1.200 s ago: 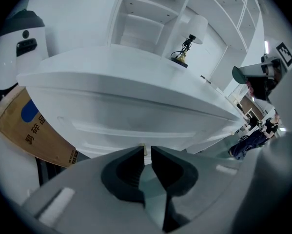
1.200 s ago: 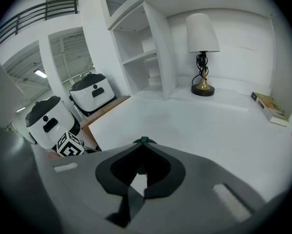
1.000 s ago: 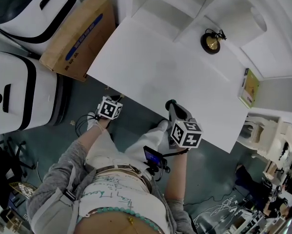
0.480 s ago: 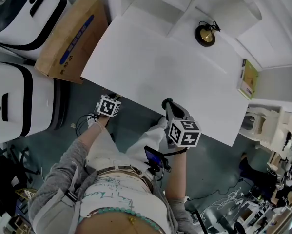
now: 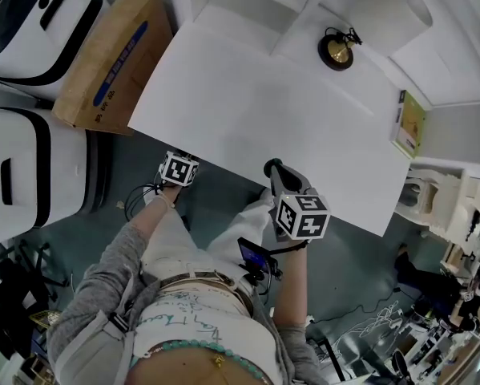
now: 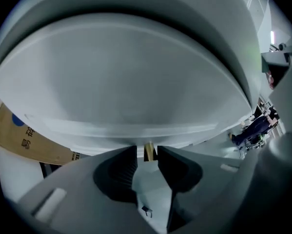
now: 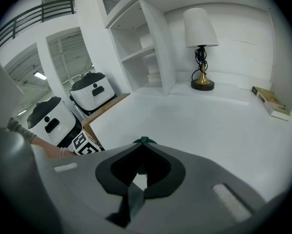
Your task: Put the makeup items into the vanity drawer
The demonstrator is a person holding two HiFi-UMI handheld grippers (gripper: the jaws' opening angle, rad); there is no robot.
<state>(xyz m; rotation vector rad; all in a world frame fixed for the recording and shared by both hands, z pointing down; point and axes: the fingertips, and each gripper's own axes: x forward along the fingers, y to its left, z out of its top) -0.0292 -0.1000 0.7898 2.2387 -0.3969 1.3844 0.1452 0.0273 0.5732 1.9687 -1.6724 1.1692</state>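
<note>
Change: the left claw is sitting closer under the near edge of the flat, matte white desk than one second ago. The right claw is holding almost the same station at 5 o'clock of the desk.
Meaning: by judgement, the operator is lining up to pull the drawer open; stowing is not yet starting.
Left claw: the jaws are standing slightly spread, framing a small brass-coloured knob without touching it.
Right claw: the jaws are pressing together on nothing, dark tips meeting.
Vanity drawer: judged to be the smooth white panel carrying the knob, lying under the desk edge at 7 o'clock and looking shut.
Makeup items: no view is showing them.
Materials: both claw bodies are showing smooth grey moulding with darker ribbed inner pads.
Surroundings: a white-shaded lamp with a round brass base is standing at 1 o'clock, a thin green-covered book is lying at 3 o'clock, and a brown cardboard box is resting on the floor at 10 o'clock.
</note>
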